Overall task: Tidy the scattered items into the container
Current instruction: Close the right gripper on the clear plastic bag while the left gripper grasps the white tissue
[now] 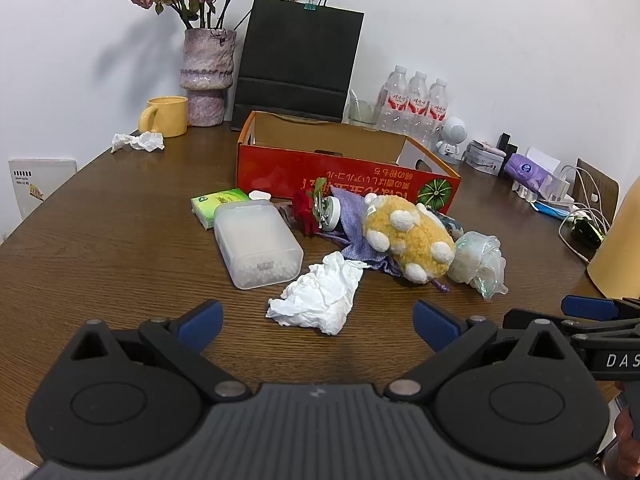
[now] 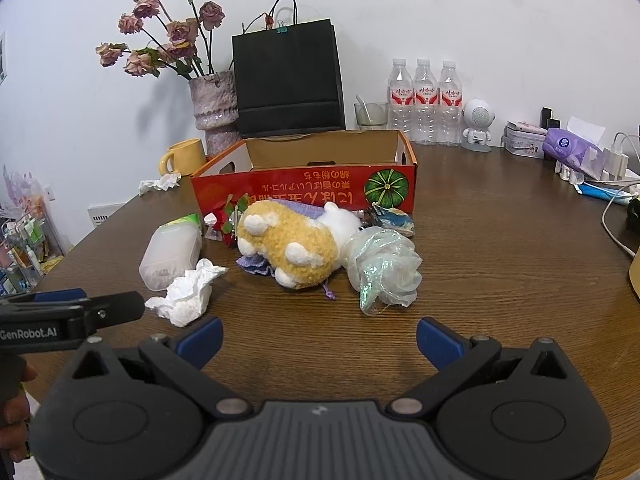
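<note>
Nothing is tidied yet: the box looks empty (floor partly hidden), the toy and tissue lie outside. Both hand-held grippers, left and right, gape wide, holding nothing.

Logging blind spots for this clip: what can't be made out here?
- Box floor: both views, hidden by its near red wall.
- Purple cloth: mostly covered by the plush toy, both views.
- Items behind the red flower: too cluttered to identify.
- Yellow object: left wrist view, cut off at the right edge.
</note>
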